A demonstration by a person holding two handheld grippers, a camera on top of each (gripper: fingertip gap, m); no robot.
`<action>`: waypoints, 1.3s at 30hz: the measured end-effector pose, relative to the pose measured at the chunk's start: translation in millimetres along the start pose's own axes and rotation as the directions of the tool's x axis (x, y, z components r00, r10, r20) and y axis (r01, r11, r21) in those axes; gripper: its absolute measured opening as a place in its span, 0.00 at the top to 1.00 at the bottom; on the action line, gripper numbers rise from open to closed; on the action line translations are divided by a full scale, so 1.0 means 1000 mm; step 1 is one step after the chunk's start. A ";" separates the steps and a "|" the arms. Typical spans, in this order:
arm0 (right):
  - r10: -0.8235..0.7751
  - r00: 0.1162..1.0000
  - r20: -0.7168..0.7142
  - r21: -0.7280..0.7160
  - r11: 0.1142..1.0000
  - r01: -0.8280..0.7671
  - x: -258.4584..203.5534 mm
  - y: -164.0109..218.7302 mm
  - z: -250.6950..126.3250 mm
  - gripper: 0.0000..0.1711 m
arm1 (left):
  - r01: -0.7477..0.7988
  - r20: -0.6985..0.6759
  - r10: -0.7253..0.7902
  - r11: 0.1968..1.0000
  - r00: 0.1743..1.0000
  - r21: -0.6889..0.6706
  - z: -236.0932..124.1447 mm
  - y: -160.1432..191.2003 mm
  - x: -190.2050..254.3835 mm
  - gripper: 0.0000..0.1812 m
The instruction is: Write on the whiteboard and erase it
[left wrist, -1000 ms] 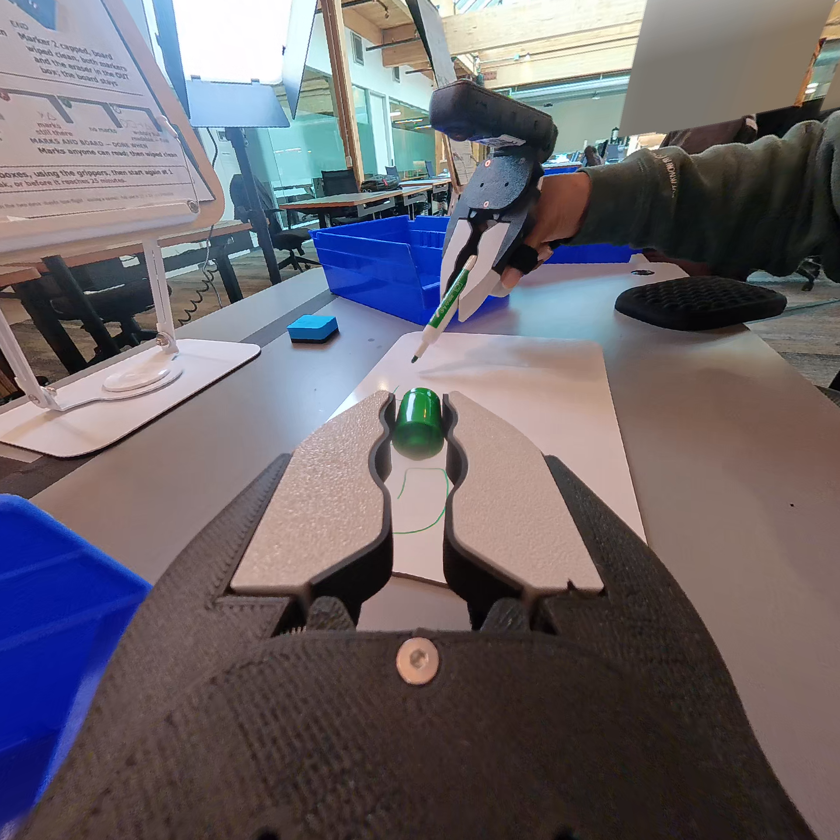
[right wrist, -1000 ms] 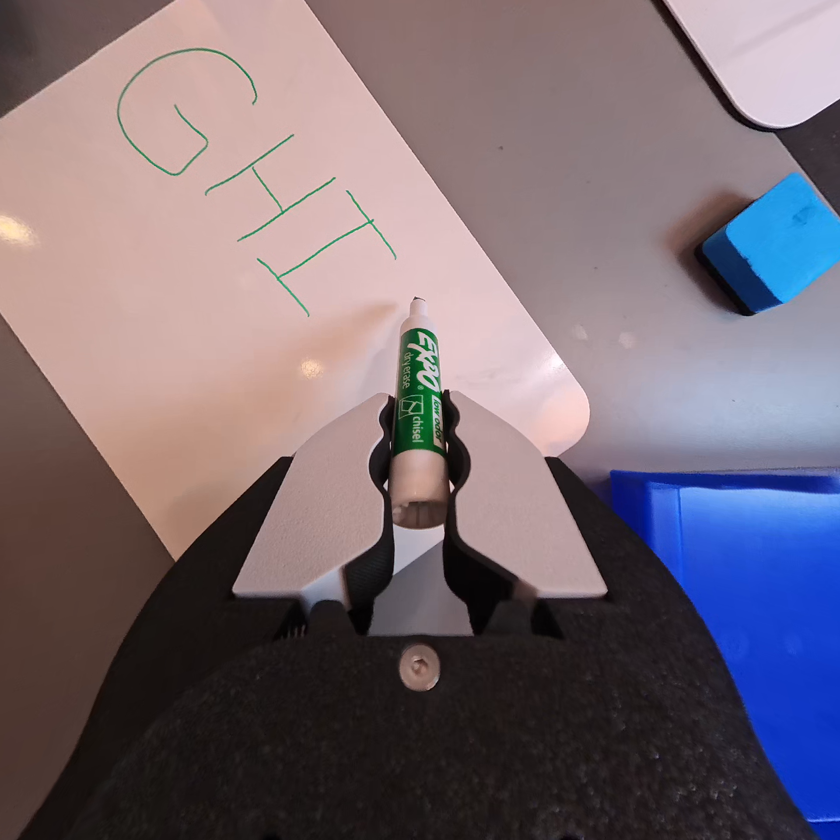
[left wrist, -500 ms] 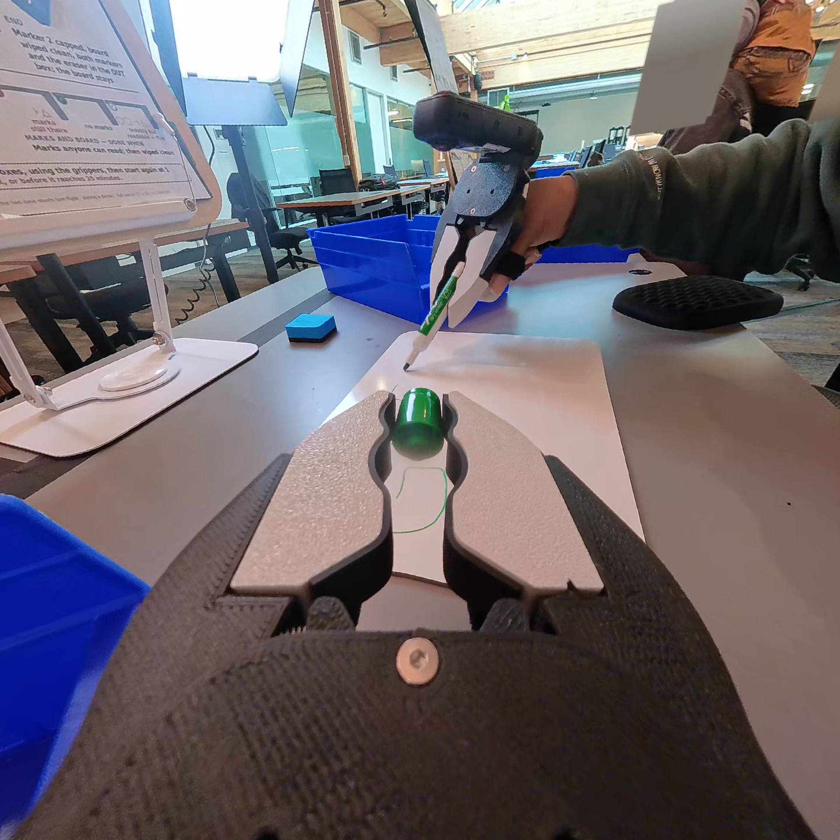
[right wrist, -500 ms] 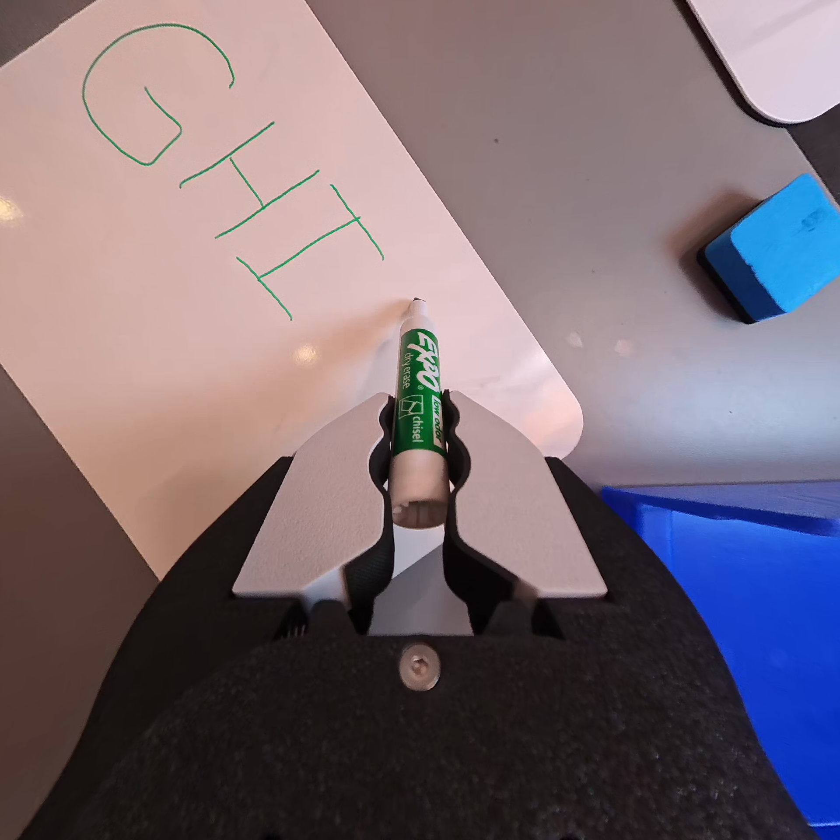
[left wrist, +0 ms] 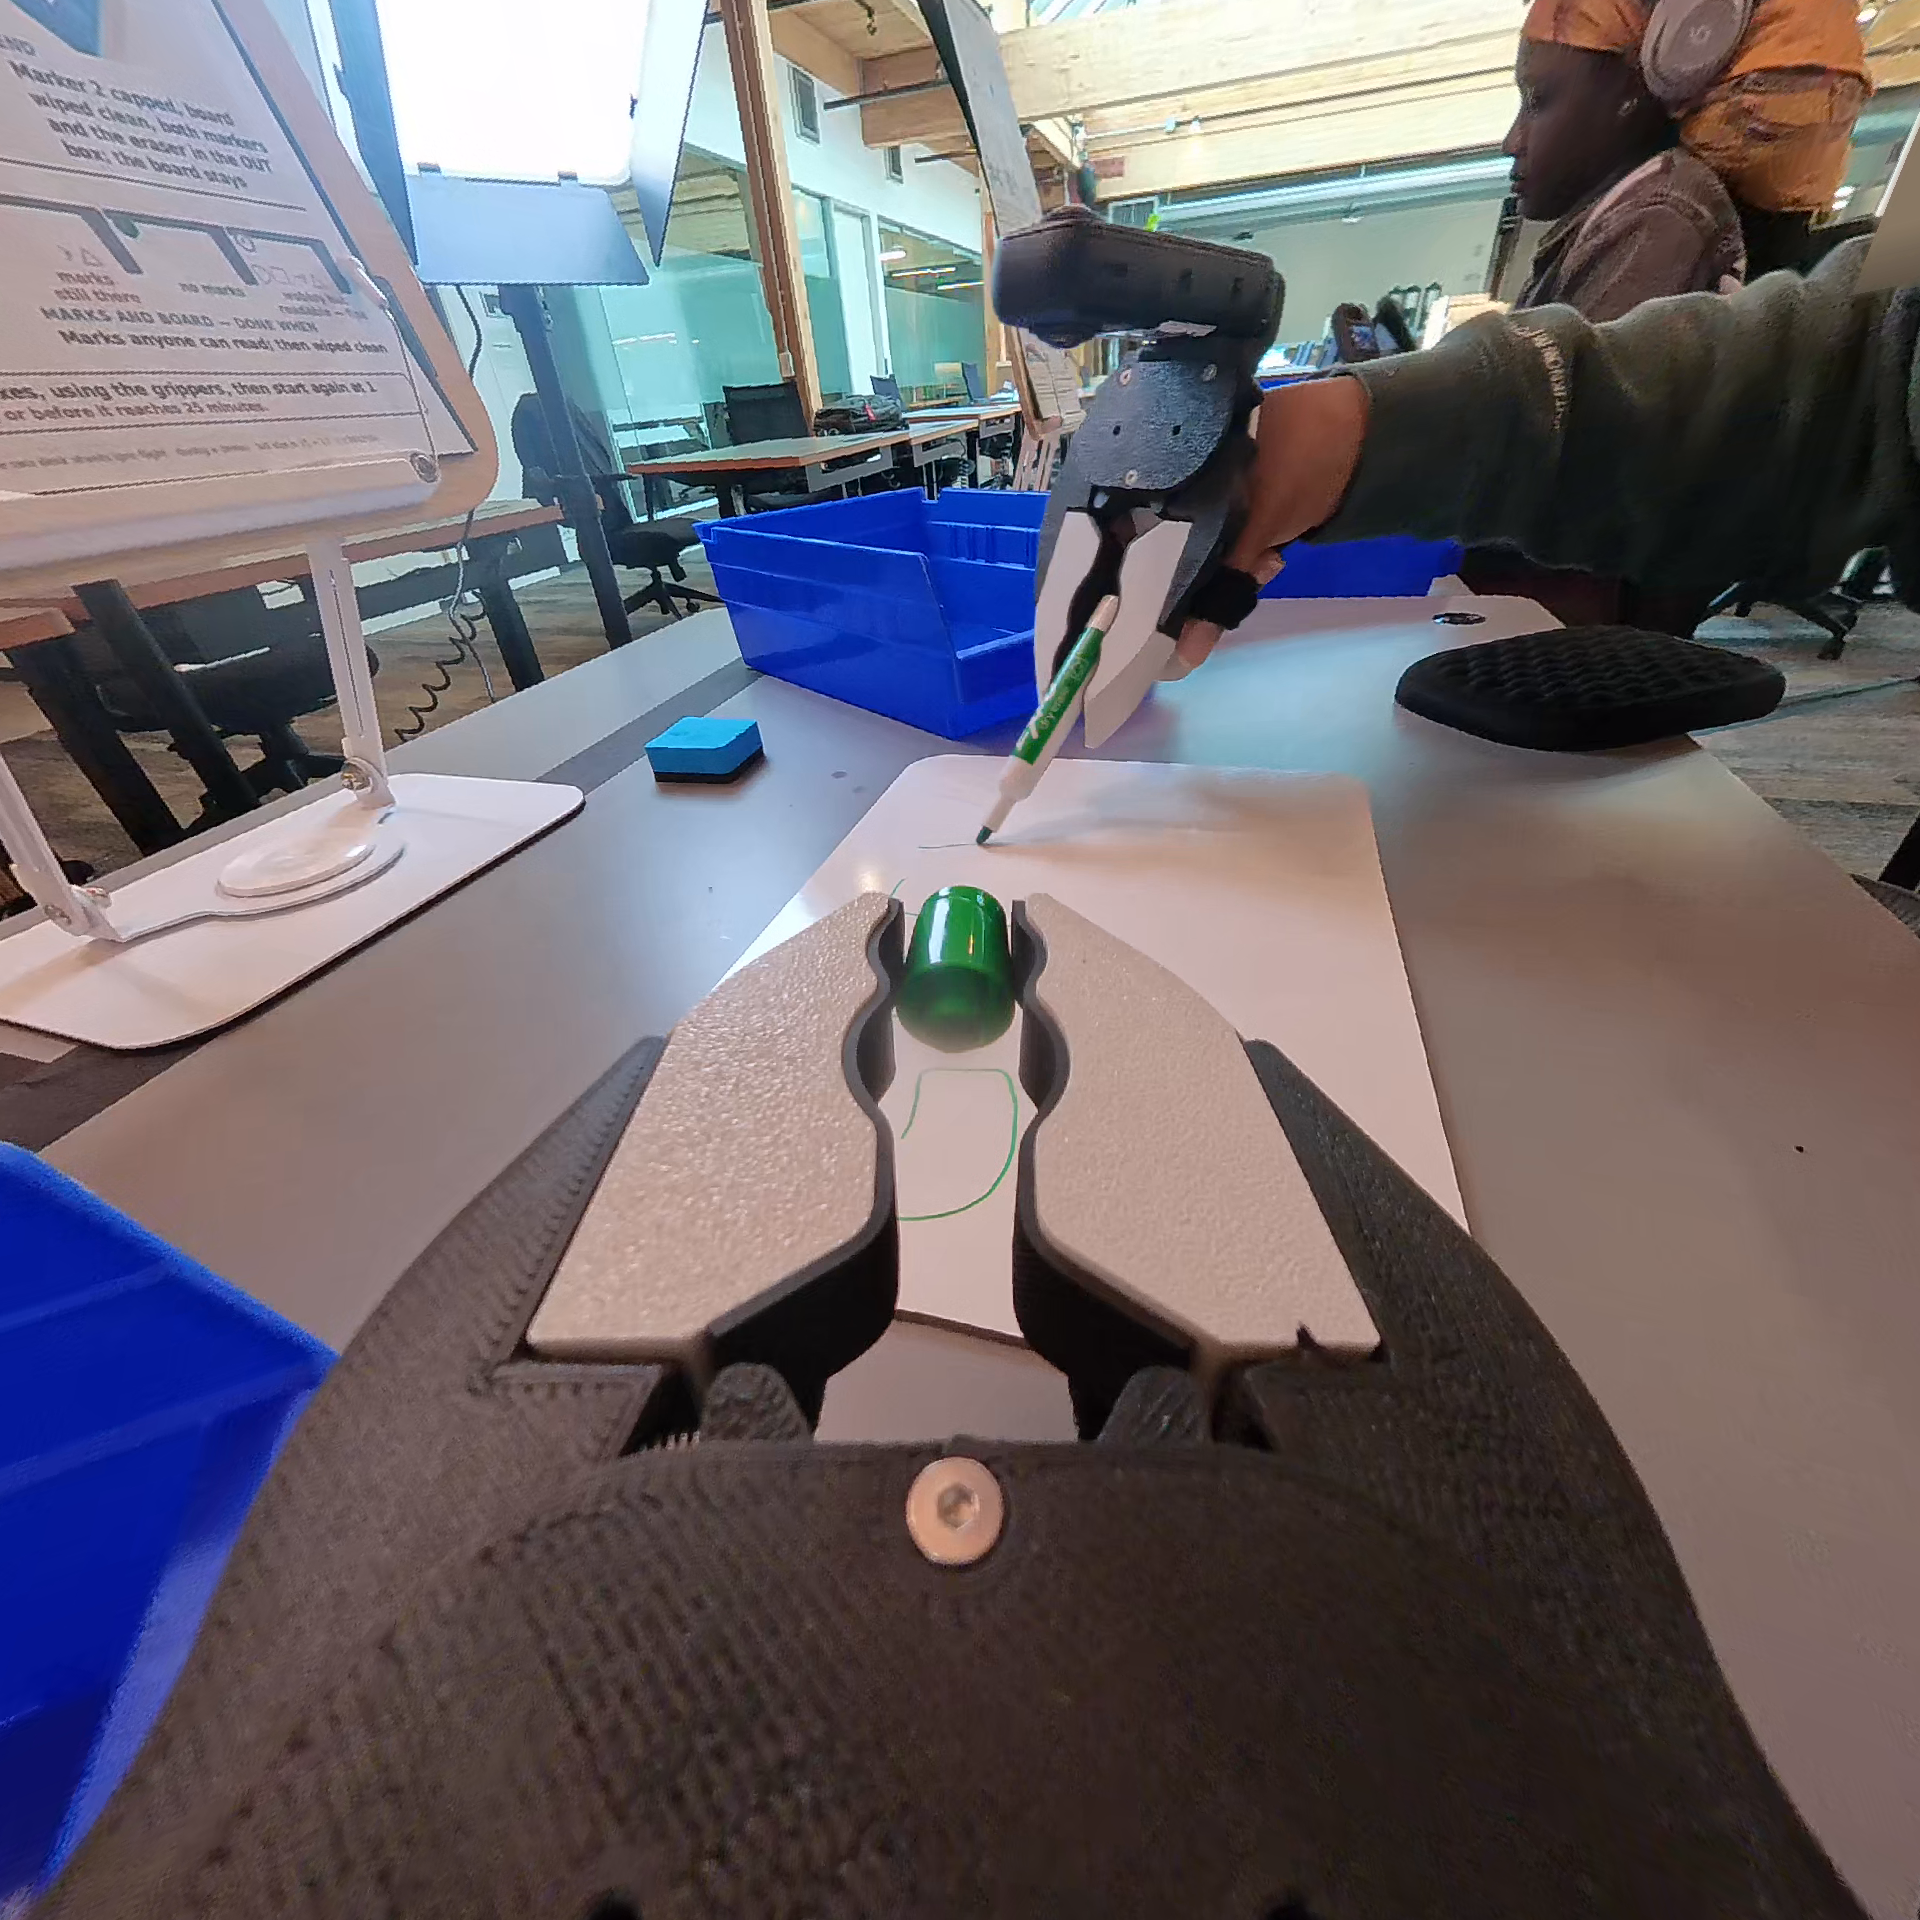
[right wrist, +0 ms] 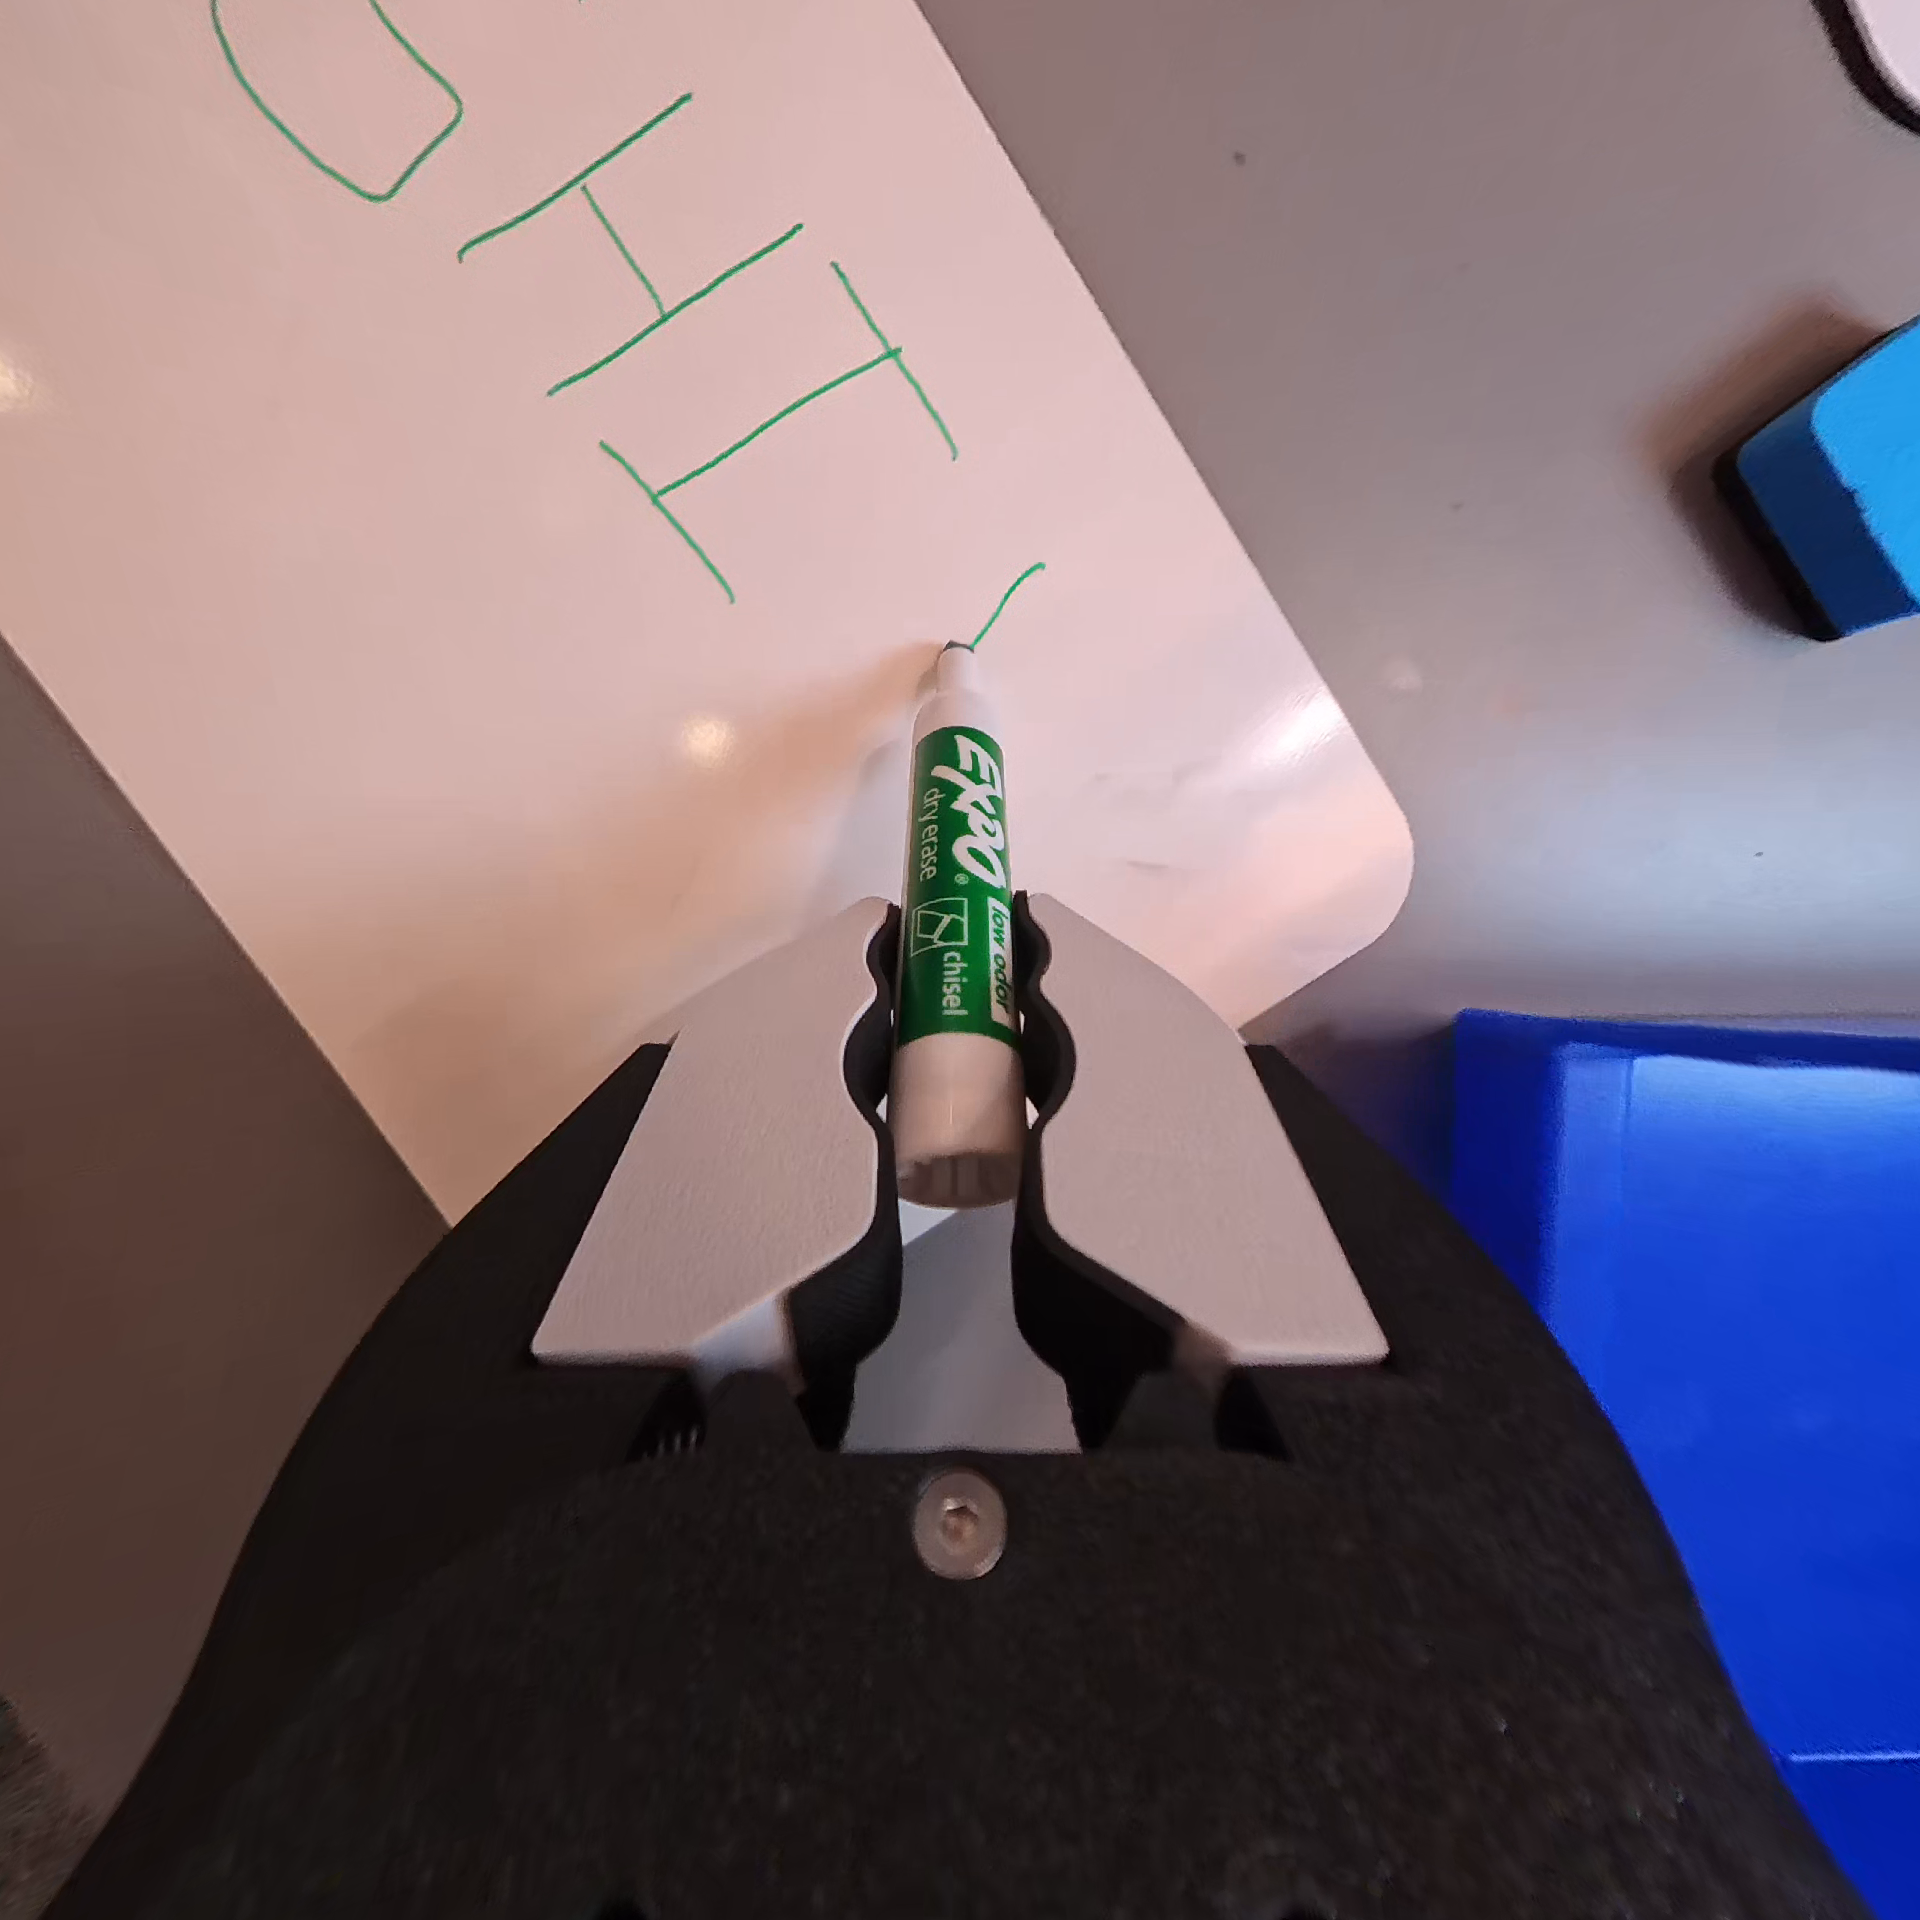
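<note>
The green dry-erase marker [right wrist: 954, 914], clamped in the right gripper [right wrist: 954, 935], has just touched down on the flat white whiteboard [right wrist: 364, 582], starting a short new green stroke [right wrist: 1008, 608] beside the earlier letters. Writing is mid-way; erasing has not begun. At the whiteboard's near end, the left gripper [left wrist: 956, 961] pinches the marker's green cap [left wrist: 956, 971]; the blue foam eraser [left wrist: 704, 748] waits beside the board.

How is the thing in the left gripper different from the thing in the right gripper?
The left gripper pinches a short, stubby green cap; the right gripper pinches a long green marker. The cap is plain green, the marker white with a green label. The cap hangs above the whiteboard; the marker's tip touches it. Both are green and held tight.
</note>
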State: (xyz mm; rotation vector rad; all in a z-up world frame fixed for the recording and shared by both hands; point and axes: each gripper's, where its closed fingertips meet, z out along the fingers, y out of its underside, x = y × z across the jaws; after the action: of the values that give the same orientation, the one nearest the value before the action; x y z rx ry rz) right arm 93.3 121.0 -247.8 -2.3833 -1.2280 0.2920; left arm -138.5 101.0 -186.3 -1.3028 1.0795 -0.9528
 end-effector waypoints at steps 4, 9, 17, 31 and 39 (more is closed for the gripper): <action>-0.003 1.000 0.009 -0.006 1.000 0.003 -0.010 0.008 -0.005 0.88 | -0.002 -0.001 0.002 1.000 1.000 -0.001 0.000 0.000 0.000 0.89; -0.011 1.000 0.029 -0.001 1.000 0.011 -0.027 0.014 -0.010 0.89 | -0.002 -0.003 0.002 1.000 1.000 -0.002 0.001 0.000 0.001 0.89; -0.035 0.997 0.063 0.029 0.999 0.034 -0.044 0.005 -0.003 0.89 | -0.005 -0.003 0.005 1.000 1.000 0.000 0.001 0.000 0.001 0.89; 0.031 0.999 0.034 0.125 0.991 -0.035 0.005 -0.033 0.005 0.89 | -0.004 0.003 0.003 1.000 1.000 0.002 0.000 -0.001 -0.001 0.89; 0.020 0.999 0.048 0.093 0.995 -0.024 0.008 -0.037 0.015 0.89 | 0.005 0.000 -0.005 1.000 1.000 0.003 0.000 0.000 -0.002 0.89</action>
State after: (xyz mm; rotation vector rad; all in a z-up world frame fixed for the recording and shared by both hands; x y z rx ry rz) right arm 65.7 150.4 -244.0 -2.3229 -1.1830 0.4063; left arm -138.9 103.1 -186.4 -1.3036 1.0754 -0.9577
